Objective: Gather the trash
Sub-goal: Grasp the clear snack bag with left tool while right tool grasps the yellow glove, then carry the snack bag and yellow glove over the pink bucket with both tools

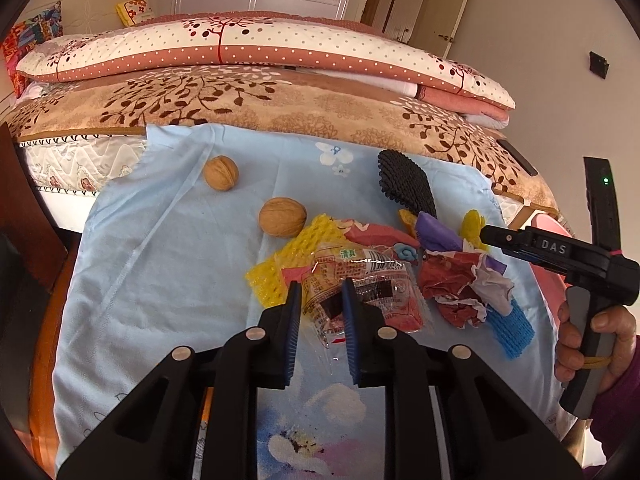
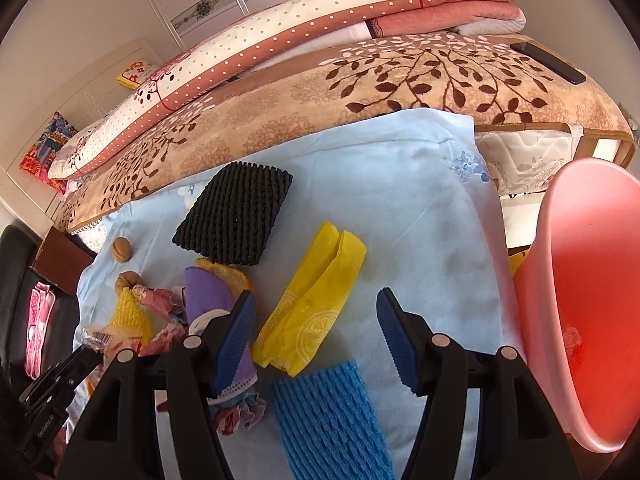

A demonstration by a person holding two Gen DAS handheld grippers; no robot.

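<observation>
A pile of trash lies on a light blue cloth. In the left wrist view my left gripper has its narrowly parted jaws around the edge of a clear printed plastic wrapper. Beside it lie yellow foam net, crumpled red paper and purple wrapper. My right gripper is open and empty above a yellow wrapper and a blue foam net. A black foam net lies farther back.
A pink bin stands at the right edge of the cloth. Two walnuts lie on the cloth to the left. A bed with folded quilts is behind. A phone lies on the bed.
</observation>
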